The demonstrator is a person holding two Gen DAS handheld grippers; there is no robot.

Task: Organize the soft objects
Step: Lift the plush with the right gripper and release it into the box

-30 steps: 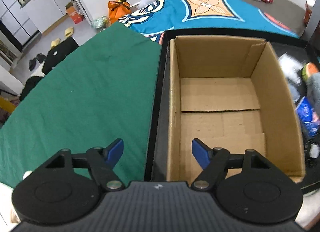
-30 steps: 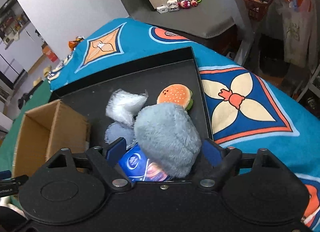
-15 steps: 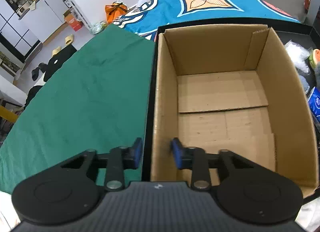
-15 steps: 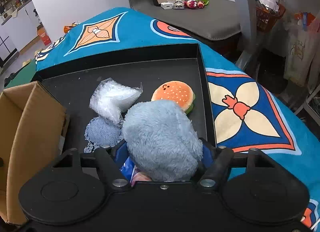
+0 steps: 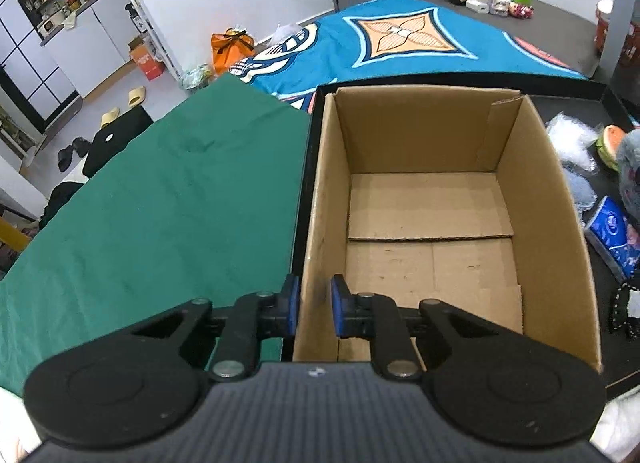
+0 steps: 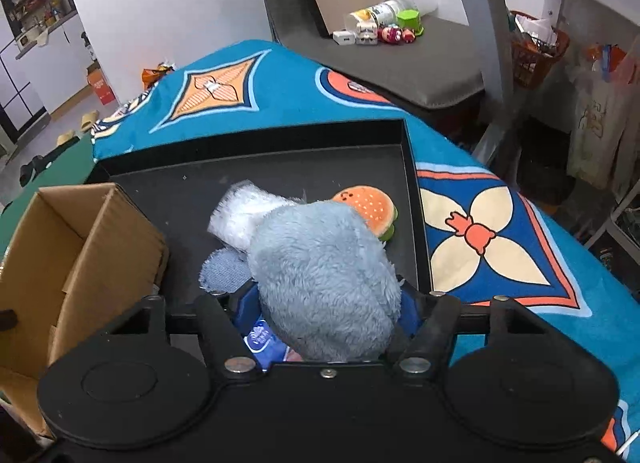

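Between the right hand-held gripper's (image 6: 326, 309) closed-in jaws sits the grey plush toy (image 6: 324, 283).

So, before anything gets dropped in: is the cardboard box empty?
Empty. The left wrist view shows the cardboard box open-topped, with only its bare bottom flaps inside; no object lies in it.

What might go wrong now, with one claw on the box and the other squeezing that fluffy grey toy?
The right gripper has just closed on the grey plush; soft fur could slip free. The tissue pack under it might get dragged along. The left gripper has just closed on the cardboard box by one thin wall, which could bend or tip.
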